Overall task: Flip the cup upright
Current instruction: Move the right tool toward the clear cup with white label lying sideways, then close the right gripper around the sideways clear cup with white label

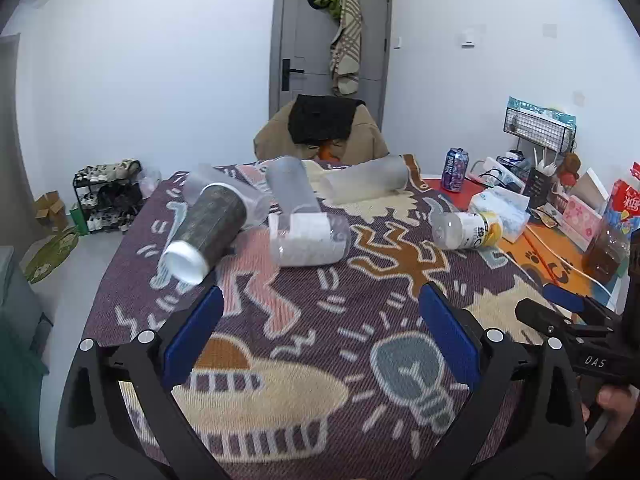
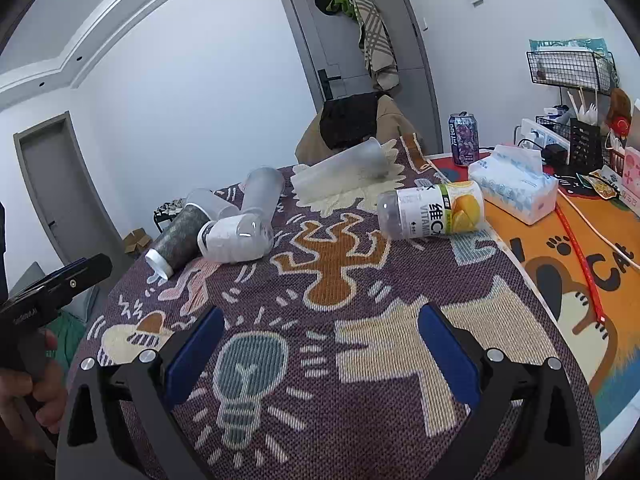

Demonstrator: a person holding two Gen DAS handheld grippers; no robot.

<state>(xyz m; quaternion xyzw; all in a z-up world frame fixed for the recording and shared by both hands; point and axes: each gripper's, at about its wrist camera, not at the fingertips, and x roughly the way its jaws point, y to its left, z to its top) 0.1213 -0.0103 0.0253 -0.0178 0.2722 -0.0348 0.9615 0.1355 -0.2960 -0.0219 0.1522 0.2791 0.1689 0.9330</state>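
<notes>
Cups lying on their sides ahead of both grippers on the patterned cloth (image 1: 312, 320), dark cup (image 1: 212, 224) ahead-left of left gripper (image 1: 320, 320), frosted cup (image 2: 344, 164) far ahead of right gripper (image 2: 320, 328), vitamin bottle (image 2: 432, 210) ahead-right, both grippers spread wide, holding nothing.

Ahead of my claws, plain white walls (image 1: 160, 80) and a grey panelled door (image 1: 316, 40) — low black shoe rack (image 1: 106, 196) far left.

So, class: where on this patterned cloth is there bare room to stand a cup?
Free: the near cloth between both open grippers and the tipped cups, around the lightbulb motif. Crowded: the far-left cluster around the dark cup, and the right edge by the tissue pack.
</notes>
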